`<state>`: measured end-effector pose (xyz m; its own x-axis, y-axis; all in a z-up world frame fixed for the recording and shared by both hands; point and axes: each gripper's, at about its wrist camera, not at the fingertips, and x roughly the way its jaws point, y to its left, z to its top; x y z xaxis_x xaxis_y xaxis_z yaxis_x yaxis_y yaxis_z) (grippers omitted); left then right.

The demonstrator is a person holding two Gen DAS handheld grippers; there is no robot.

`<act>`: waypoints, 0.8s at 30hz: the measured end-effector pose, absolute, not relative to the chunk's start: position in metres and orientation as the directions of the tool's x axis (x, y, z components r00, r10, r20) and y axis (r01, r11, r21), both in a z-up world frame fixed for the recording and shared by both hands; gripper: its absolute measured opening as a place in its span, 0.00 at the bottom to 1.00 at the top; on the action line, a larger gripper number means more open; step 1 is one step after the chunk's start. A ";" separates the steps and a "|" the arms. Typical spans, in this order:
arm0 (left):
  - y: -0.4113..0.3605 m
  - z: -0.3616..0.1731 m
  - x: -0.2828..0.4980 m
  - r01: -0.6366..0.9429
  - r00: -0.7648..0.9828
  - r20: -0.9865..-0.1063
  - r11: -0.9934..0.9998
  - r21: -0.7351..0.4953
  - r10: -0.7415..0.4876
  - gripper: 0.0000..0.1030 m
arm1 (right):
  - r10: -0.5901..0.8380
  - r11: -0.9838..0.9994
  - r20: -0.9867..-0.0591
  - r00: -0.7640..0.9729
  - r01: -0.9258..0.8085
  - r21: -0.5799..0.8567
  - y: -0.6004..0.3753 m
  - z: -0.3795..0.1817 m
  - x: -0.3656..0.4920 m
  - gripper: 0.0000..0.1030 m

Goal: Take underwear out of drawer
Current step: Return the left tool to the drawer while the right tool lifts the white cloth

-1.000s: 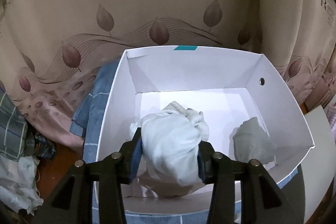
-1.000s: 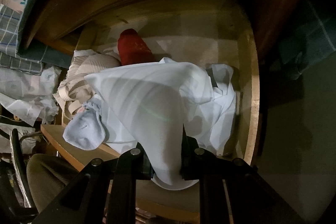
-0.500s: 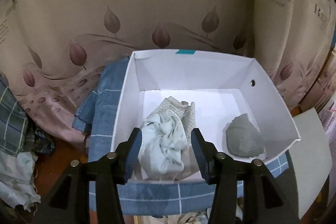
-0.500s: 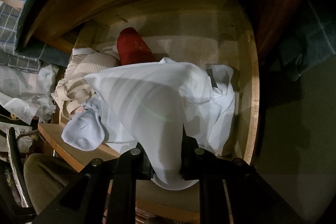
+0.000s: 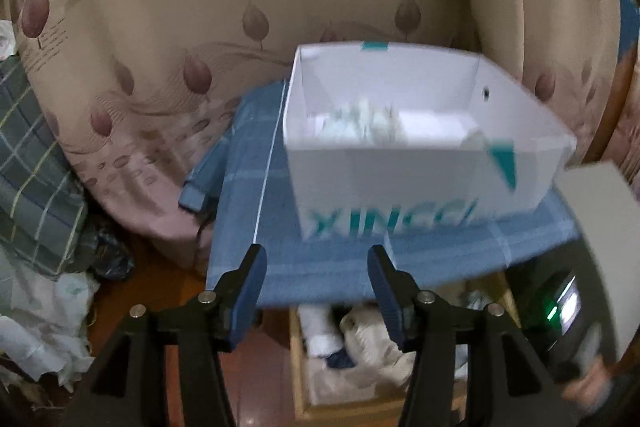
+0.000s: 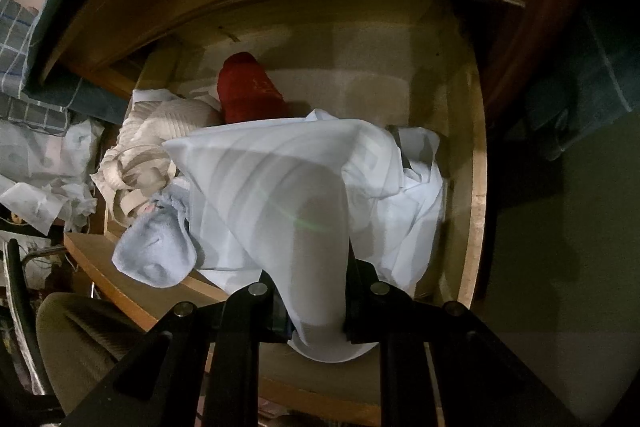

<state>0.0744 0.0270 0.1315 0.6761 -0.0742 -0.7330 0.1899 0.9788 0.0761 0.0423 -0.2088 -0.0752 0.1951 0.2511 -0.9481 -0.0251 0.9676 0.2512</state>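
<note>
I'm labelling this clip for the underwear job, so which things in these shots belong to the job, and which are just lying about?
Part of the job:
- wooden drawer
- white garment clamped in the right claw
- white box with pale clothing inside
- open, empty left claw

Just lying about:
- leaf-print curtain
- blue checked cloth under the box
- red item and pale blue sock

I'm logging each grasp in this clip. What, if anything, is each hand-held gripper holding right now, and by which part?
The right hand-held gripper is shut on the white garment, pinching a bunched fold at its near end. The left hand-held gripper is open and holds nothing.
</note>
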 end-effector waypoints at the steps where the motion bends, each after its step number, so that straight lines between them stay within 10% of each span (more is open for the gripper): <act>1: 0.028 0.120 0.067 0.188 0.667 -0.742 0.980 0.073 -0.073 0.52 | 0.251 0.968 -0.947 0.198 -0.028 0.251 -0.208 -0.074 0.042 0.15; 24: 0.086 -0.008 0.031 -0.040 0.578 -0.805 0.981 -0.191 -0.133 0.53 | 0.187 0.979 -0.914 0.360 0.006 0.203 -0.219 -0.029 0.029 0.15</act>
